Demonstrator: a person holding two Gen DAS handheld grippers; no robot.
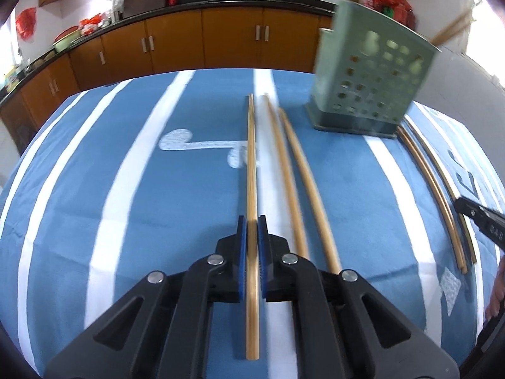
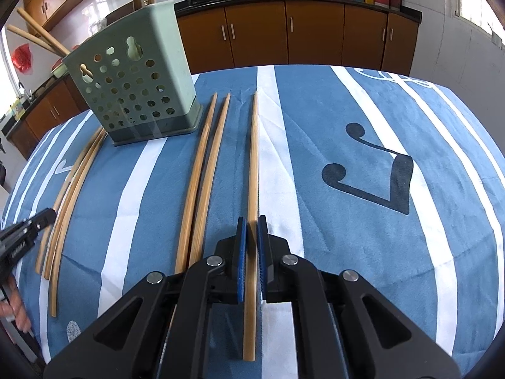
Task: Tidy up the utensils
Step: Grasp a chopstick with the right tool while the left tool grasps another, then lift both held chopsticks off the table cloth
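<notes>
1. Left tongs [image 1: 252,225]: closed on a single bamboo chopstick [image 1: 251,189]. The stick runs through the blue pads toward 12 o'clock in the left wrist view, its far tip over the blue striped tablecloth [image 1: 94,189].
2. Right tongs [image 2: 252,225]: closed on another chopstick [image 2: 253,173], gripped the same way, with a long free length ahead of the pads.
3. Chopstick holder [image 2: 135,88]: green, perforated, standing upright on the table at 10 o'clock in the right wrist view and 1 o'clock in the left. Several chopsticks already stand in it, leaning outward.
4. Loose chopsticks: a pair [image 2: 202,173] lies between the holder and the right tongs' stick; a bundle of three [image 2: 68,195] lies at 9 o'clock, near the left tongs' tip.
5. Risk, slip: each grip sits near the blunt end, so the long free length can pivot or slide between the pads during the lift.
6. Risk, collision: both sticks travel to one holder; simultaneous approach may cross the sticks or clash the tongs.
7. Risk, tipping: the holder looks light. A tip striking its rim or the leaning sticks may push it over.
8. Risk, snag: a low tip may drag the cloth or disturb the loose pair.
</notes>
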